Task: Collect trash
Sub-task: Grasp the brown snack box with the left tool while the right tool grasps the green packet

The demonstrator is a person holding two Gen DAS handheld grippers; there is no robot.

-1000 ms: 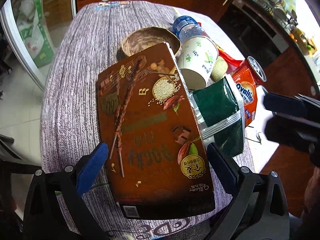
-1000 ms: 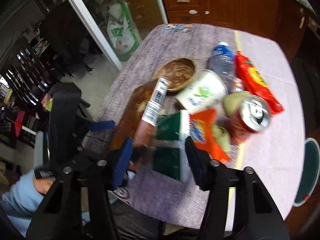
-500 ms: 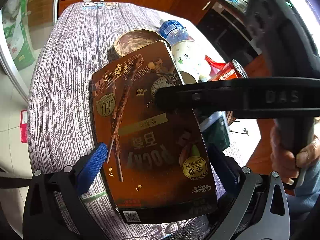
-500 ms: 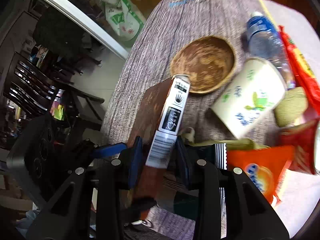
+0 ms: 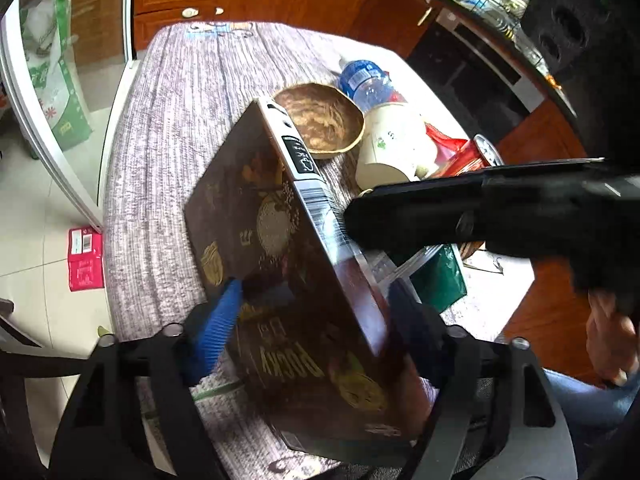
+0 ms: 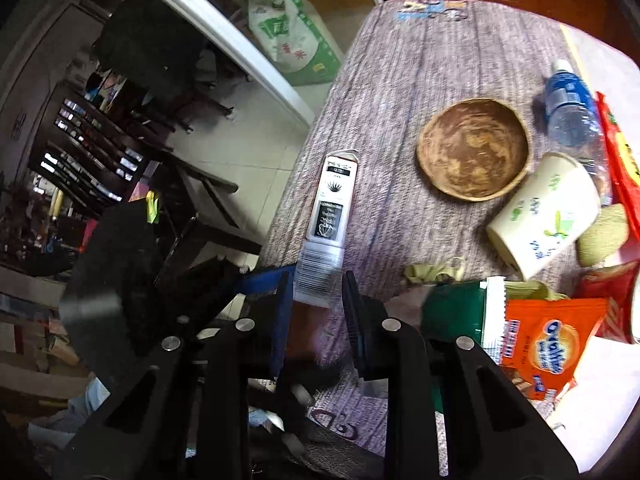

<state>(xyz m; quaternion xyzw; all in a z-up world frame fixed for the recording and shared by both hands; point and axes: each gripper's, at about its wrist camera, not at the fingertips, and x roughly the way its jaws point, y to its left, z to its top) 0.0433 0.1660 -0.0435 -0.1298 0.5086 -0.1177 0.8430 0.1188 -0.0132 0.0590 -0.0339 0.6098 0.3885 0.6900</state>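
Observation:
A brown Pocky box (image 5: 260, 220) stands tilted on its long edge on the grey table (image 5: 180, 120). Its lower part lies between the fingers of my left gripper (image 5: 316, 312). Those jaws are closing, and the blue pad (image 5: 218, 332) sits close against the box's face. In the right wrist view the box's narrow white barcode side (image 6: 330, 208) runs away from my right gripper (image 6: 318, 300). That gripper's jaws are closing and the pads press on the upper edge of the box. One black right finger (image 5: 400, 216) crosses the left wrist view.
Beyond the box are a wooden bowl (image 6: 474, 148), a tipped paper cup (image 6: 544, 216), a water bottle (image 6: 570, 100), a red snack bag (image 6: 620, 152), a green packet (image 6: 452, 316) and an orange Ovaltine sachet (image 6: 548, 336). A red can (image 5: 486, 150) stands right. A hand (image 5: 608, 336) holds the right gripper.
The box has gone from lying flat to standing tilted on its edge. My right gripper came in over it and closed on its top edge. The left jaws have narrowed.

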